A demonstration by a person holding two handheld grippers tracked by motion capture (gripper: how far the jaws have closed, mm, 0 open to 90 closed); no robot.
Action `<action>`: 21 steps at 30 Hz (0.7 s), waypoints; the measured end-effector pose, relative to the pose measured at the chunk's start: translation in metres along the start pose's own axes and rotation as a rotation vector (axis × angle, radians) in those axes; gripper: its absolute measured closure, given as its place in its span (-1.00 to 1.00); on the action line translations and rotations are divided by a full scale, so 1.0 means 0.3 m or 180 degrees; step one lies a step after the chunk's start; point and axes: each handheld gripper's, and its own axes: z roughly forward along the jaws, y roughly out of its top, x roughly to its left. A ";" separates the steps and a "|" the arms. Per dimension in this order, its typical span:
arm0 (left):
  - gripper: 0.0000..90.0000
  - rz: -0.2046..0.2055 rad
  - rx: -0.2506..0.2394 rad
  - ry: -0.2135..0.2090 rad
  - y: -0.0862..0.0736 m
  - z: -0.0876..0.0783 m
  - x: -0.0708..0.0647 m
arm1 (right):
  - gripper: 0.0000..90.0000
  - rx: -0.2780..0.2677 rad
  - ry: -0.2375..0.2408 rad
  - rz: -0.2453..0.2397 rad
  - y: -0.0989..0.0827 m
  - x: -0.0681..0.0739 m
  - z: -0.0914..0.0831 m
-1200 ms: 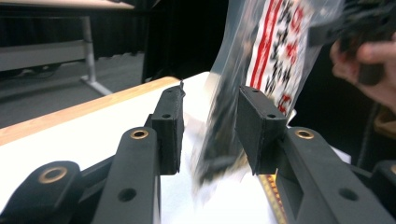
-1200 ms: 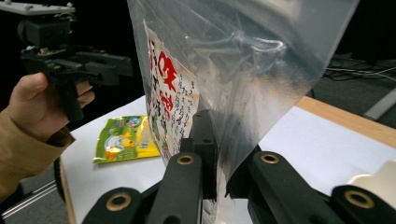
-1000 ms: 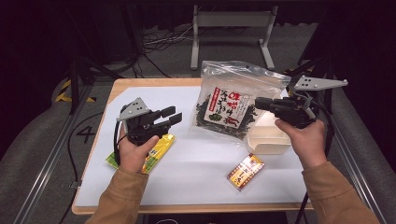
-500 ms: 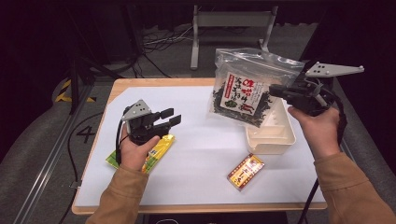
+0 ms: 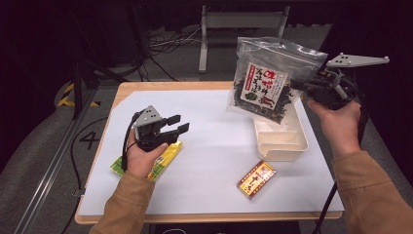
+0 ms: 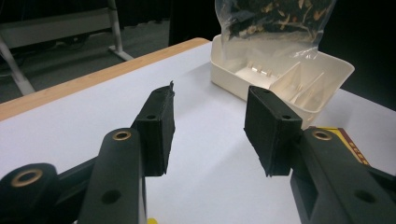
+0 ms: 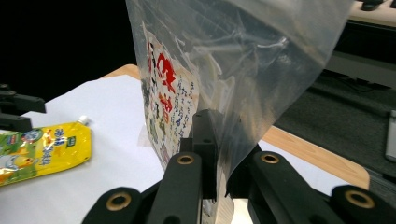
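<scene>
Since the earlier frames the bag (image 5: pixel 267 84) has come up off the table and drifted toward the far right, so that it now hangs in the air above the far end of the tray (image 5: pixel 281 140), its lower edge clear of the rim. The right gripper (image 5: pixel 303 86) has it pinched by the right-hand side edge, jaws closed flat on the plastic (the right gripper view shows the film squeezed between the two black pads (image 7: pixel 205 140)). The left gripper (image 5: pixel 176 124) has hardly shifted; it hovers over the yellow pouch (image 5: pixel 163 158) on the near left, and its jaws have just been opening, now standing apart with nothing between them.

The relation that counts next is bag to tray. The bag hangs tall, label facing the person, tilted a little with its bottom toward the tray's far compartment. The tray's long axis runs away from the person, near to far, and it sits almost directly under the bag, slightly nearer. So the likely move is a short descent and a small pull toward the person, with the bag laid down lengthwise along the tray. The right hand is plainly the nearer one; the left is well apart, across the table. A small red box (image 5: pixel 256 179) lies near the table's front edge, in front of the tray and out of the path.
</scene>
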 end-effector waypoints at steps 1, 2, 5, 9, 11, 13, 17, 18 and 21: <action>0.17 -0.0001 0.0004 0.0002 -0.001 0.000 0.001 | 0.90 0.0006 -0.0024 0.0005 0.002 -0.007 0.000; 0.17 0.0015 0.0016 0.0006 -0.002 0.002 0.005 | 0.90 0.0012 -0.0043 0.0012 0.004 -0.012 0.001; 0.16 0.0016 0.0059 0.0011 -0.008 0.007 0.009 | 0.90 0.0022 -0.0115 0.0038 0.010 -0.031 0.003; 0.14 0.0028 0.0088 0.0019 -0.016 0.013 0.015 | 0.90 0.0032 -0.0187 0.0071 0.013 -0.045 0.009; 0.12 0.0020 0.0127 0.0014 -0.017 0.015 0.018 | 0.90 0.0041 -0.0240 0.0066 0.016 -0.057 0.014; 0.11 0.0020 0.0127 0.0010 -0.018 0.017 0.019 | 0.90 0.0046 -0.0297 0.0070 0.017 -0.068 0.017; 0.08 0.0020 0.0143 0.0018 -0.019 0.018 0.020 | 0.90 0.0064 -0.0376 0.0109 0.014 -0.090 0.022; 0.08 0.0008 0.0137 0.0020 -0.020 0.018 0.020 | 0.90 0.0078 -0.0401 0.0113 0.011 -0.097 0.025; 0.08 0.0019 0.0145 0.0030 -0.021 0.019 0.022 | 0.90 0.0096 -0.0446 0.0138 0.003 -0.115 0.033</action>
